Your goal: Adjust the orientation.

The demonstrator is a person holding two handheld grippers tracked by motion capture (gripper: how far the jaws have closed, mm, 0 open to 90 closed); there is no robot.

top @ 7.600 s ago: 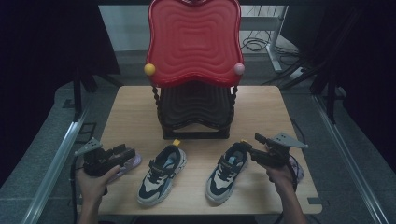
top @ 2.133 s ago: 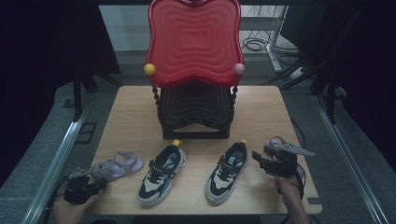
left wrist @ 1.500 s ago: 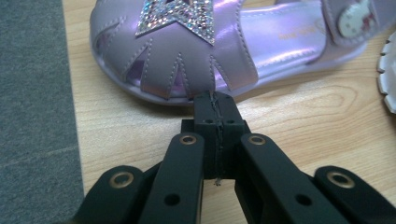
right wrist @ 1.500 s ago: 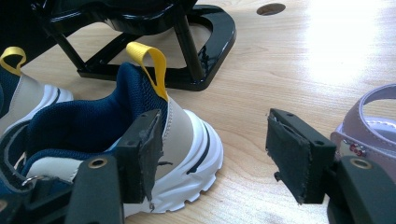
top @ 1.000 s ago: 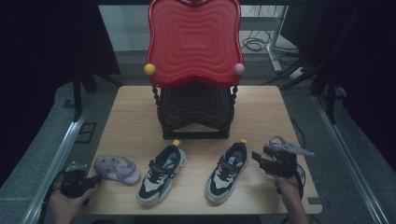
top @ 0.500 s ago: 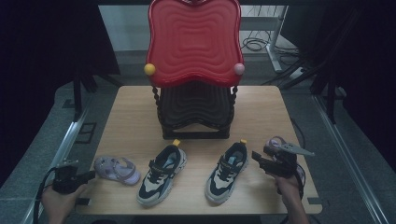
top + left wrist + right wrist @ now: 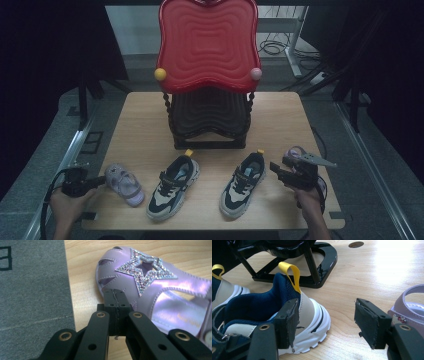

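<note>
I see the pale wooden bench [image 7: 140, 115] carrying a red wavy-backed chair with a black frame [image 7: 207, 75] at its far side. In front of it stand two navy, beige and white sneakers with yellow heel loops [image 7: 172, 187], side by side. My right gripper [image 7: 281, 171] hovers with jaws wide apart around nothing, the nearer sneaker's heel [image 7: 307, 315] just beside one jaw. The small lilac sandal with a glittery star [image 7: 150, 282] lies at the bench's near left corner. My left gripper [image 7: 115, 293] has its jaws pressed together, tips against the sandal's toe.
</note>
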